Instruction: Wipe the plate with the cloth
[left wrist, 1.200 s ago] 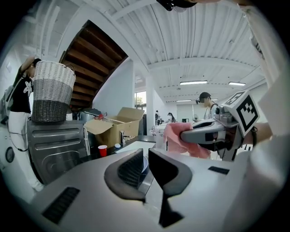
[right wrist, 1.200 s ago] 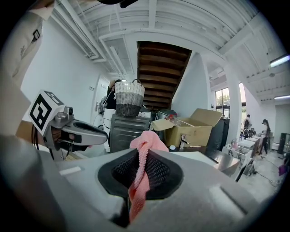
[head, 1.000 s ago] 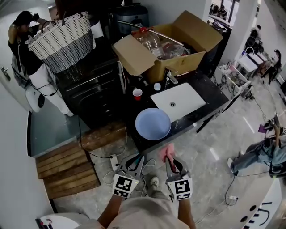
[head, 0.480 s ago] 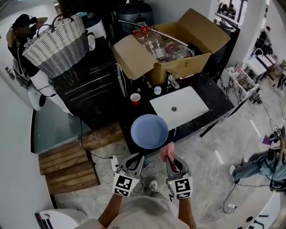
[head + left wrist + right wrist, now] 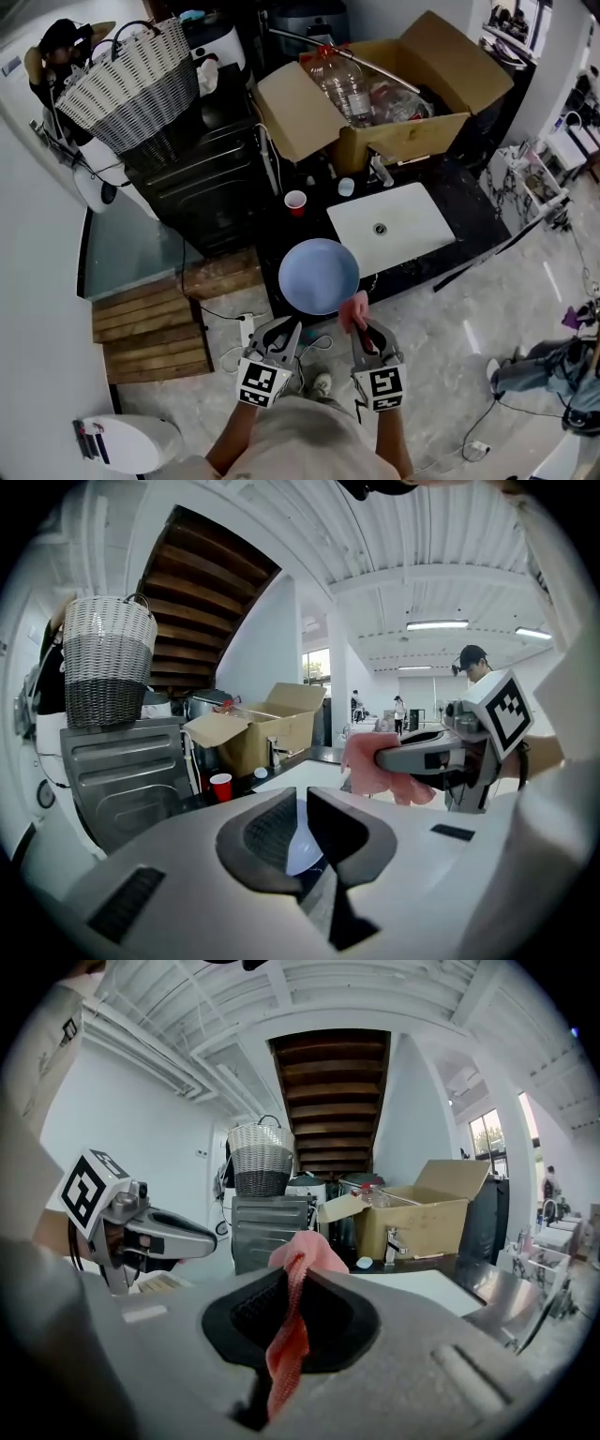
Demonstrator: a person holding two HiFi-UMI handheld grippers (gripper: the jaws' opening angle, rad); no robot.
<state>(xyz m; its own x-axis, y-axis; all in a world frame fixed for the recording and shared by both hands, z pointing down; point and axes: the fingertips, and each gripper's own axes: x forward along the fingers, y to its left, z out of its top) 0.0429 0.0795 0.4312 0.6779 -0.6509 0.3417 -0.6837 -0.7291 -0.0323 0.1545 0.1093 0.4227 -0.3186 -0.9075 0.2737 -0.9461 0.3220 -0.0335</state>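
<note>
Head view, near to far: right gripper [image 5: 364, 330] clamped on pink cloth [image 5: 354, 306], cloth just at near rim of blue plate [image 5: 317, 274]; left gripper [image 5: 281, 333] jaws a slit apart, empty, short of plate. Wiping apparently not begun, whole plate face left. Plate at front edge of counter [image 5: 469, 216] beside sink [image 5: 394, 234], so risk of shoving it off; red cup [image 5: 295, 202] and box [image 5: 375, 141] well behind, room to sweep.
</note>
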